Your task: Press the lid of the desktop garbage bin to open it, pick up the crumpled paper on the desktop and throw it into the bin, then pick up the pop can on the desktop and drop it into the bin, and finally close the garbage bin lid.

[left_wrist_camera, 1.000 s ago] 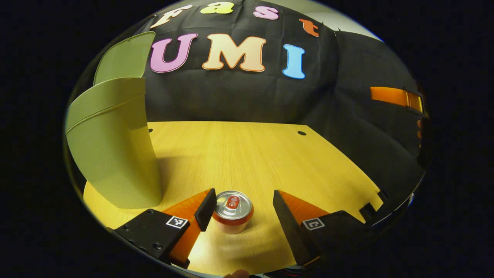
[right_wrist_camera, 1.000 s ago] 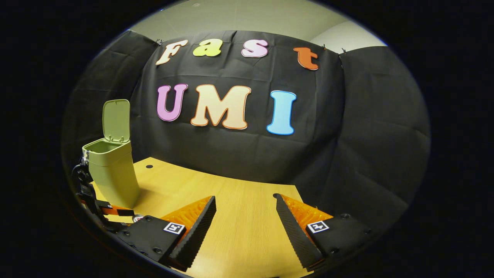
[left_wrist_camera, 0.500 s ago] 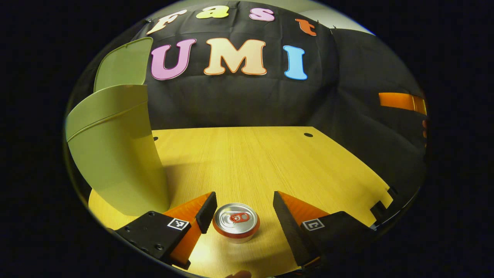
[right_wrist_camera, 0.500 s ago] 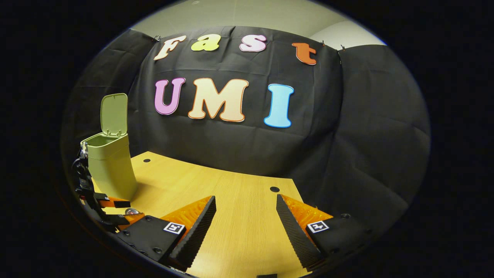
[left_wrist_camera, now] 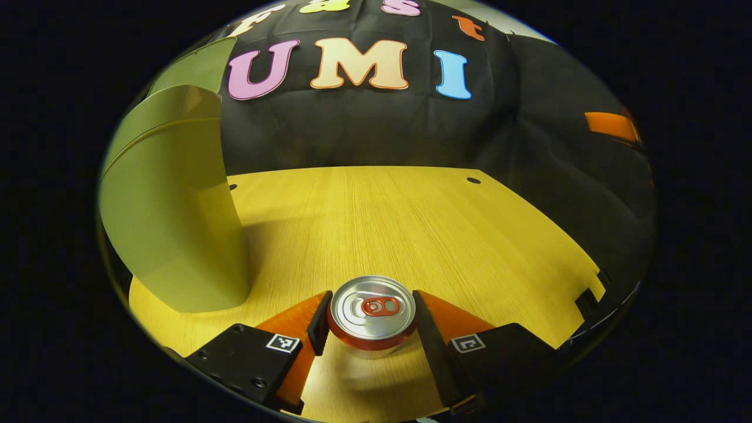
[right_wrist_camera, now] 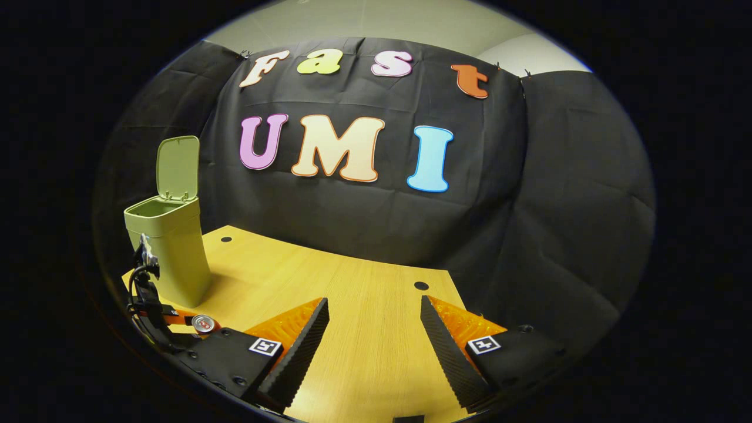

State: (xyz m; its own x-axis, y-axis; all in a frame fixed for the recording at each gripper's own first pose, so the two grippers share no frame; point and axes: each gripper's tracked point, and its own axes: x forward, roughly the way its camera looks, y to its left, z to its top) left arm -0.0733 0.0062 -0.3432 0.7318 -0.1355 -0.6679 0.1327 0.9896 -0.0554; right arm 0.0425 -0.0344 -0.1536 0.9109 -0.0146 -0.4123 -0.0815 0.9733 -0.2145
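Between left claw [left_wrist_camera: 372, 320] fingers, upright pop can [left_wrist_camera: 372, 307] clamped, lower body hidden; right claw [right_wrist_camera: 374, 329] spread, empty.

Green bin [left_wrist_camera: 170, 211], red-and-silver can [left_wrist_camera: 372, 315], yellow wood-grain table [left_wrist_camera: 411, 229].

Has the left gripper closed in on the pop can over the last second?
Yes. The left gripper had open jaws well apart around the pop can; now both press its sides on the table.
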